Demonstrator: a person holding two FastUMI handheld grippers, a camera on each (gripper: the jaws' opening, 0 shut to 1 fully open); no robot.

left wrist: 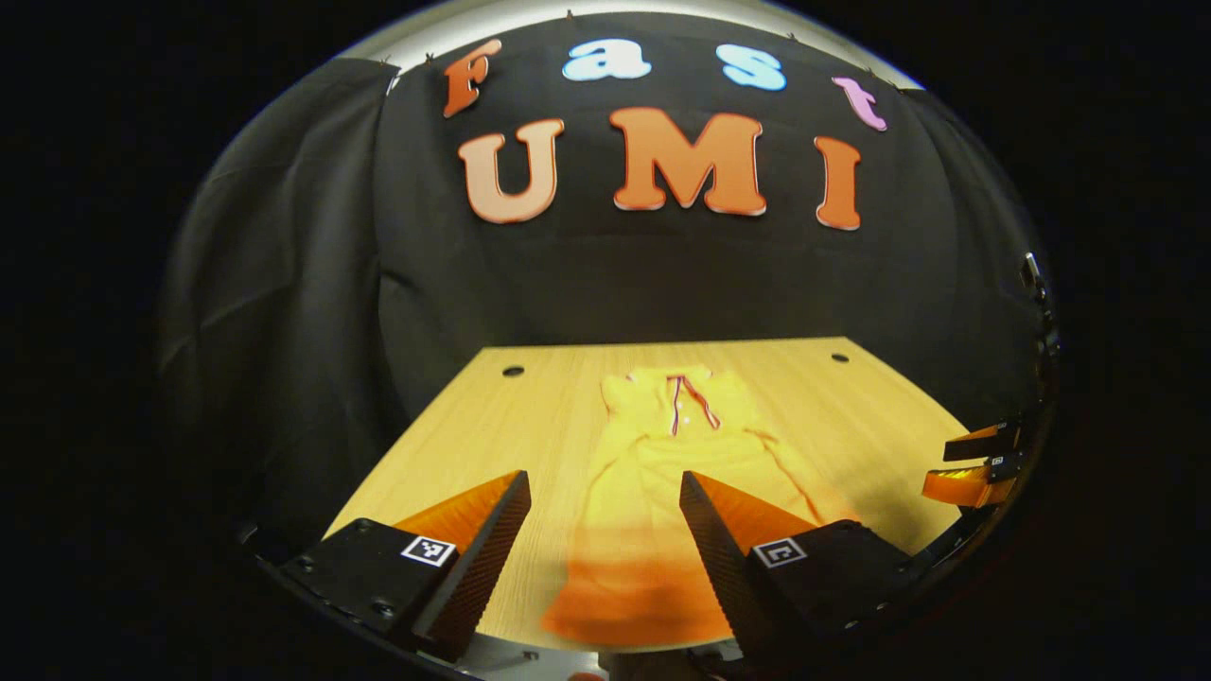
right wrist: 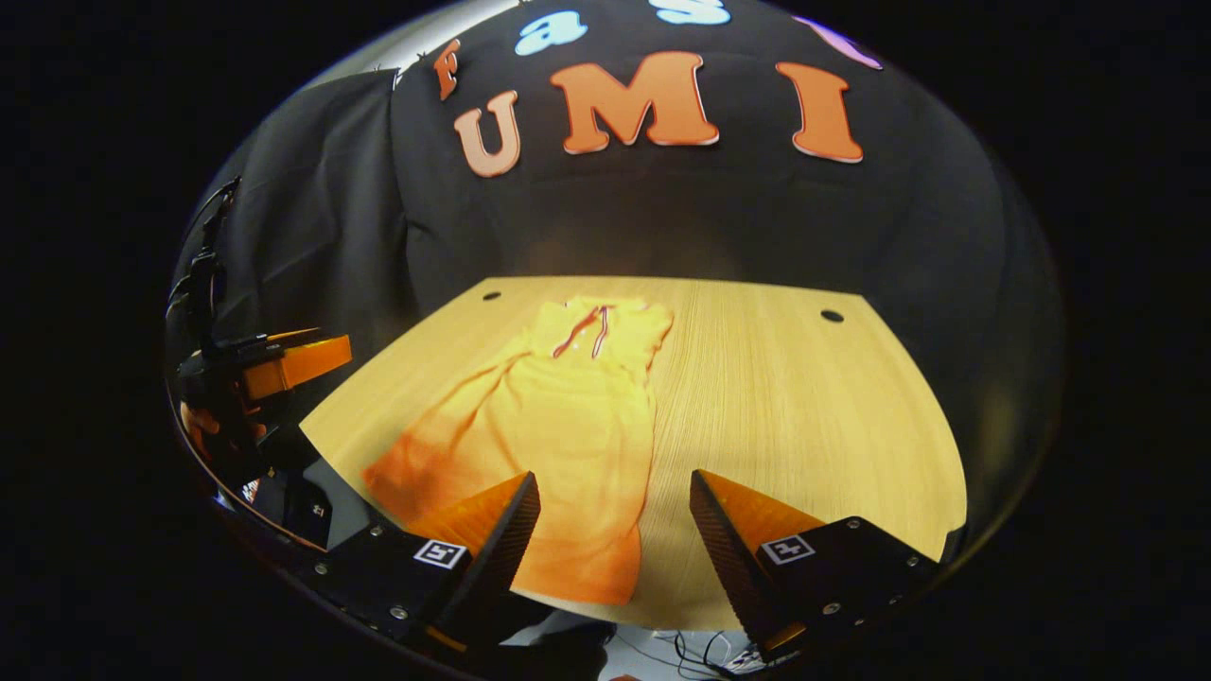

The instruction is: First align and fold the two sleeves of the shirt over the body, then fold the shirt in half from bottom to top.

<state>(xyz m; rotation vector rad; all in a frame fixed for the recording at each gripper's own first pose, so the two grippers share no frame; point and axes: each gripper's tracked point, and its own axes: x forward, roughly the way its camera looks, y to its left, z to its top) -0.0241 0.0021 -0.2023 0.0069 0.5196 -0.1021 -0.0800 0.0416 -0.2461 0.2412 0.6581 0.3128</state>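
Wooden table (left wrist: 851, 397) holds yellow shirt (left wrist: 662, 473), sleeves folded in.

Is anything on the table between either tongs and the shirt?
Nothing visible does. The shirt lies flat on bare table, and both the left tongs and right tongs are open, with the hem right ahead.

Recording booth, black cloth wall (left wrist: 312, 284), wooden table (left wrist: 880, 397)
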